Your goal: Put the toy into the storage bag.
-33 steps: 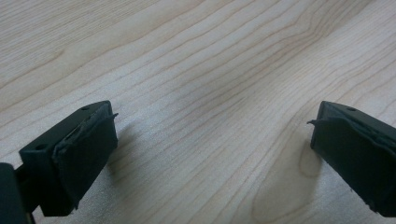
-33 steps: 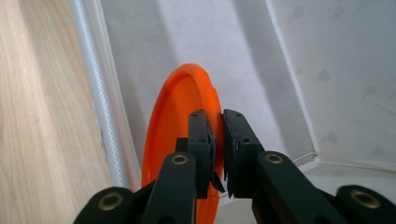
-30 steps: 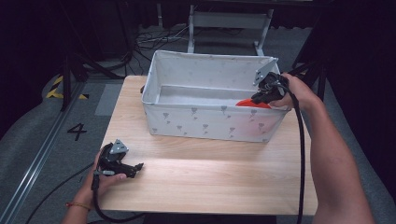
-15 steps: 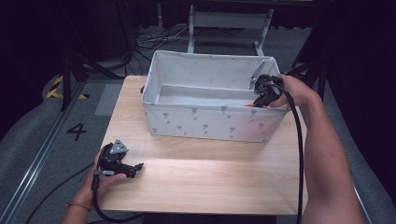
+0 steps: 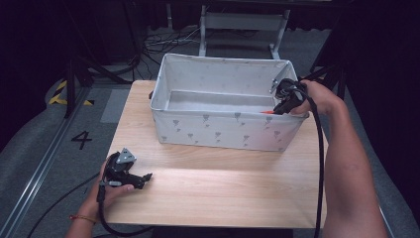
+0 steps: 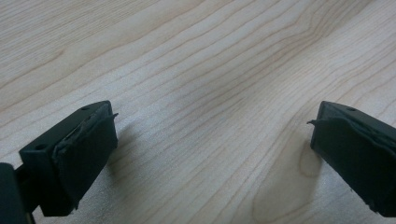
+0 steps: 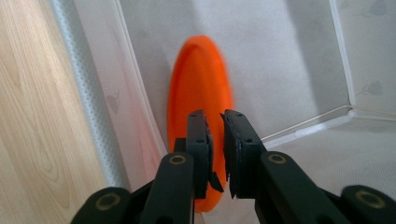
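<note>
Here the right tongs [image 7: 215, 140] pinch the orange plate [image 7: 201, 93] edge-on, long axis running down into the bin [image 5: 208, 126]; left tongs [image 6: 210, 154] gape wide.

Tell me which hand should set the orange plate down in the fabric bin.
Right. Its tool is clamped on the orange plate's rim inside the bin. The left tool sits open and empty on the table, away from the bin.

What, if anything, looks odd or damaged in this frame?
Only minor wear: the left gripper has frayed, peeling pad edges. The orange disc stands on edge inside the fabric bin, between the right gripper's nearly closed jaws. Nothing is spilled.
</note>
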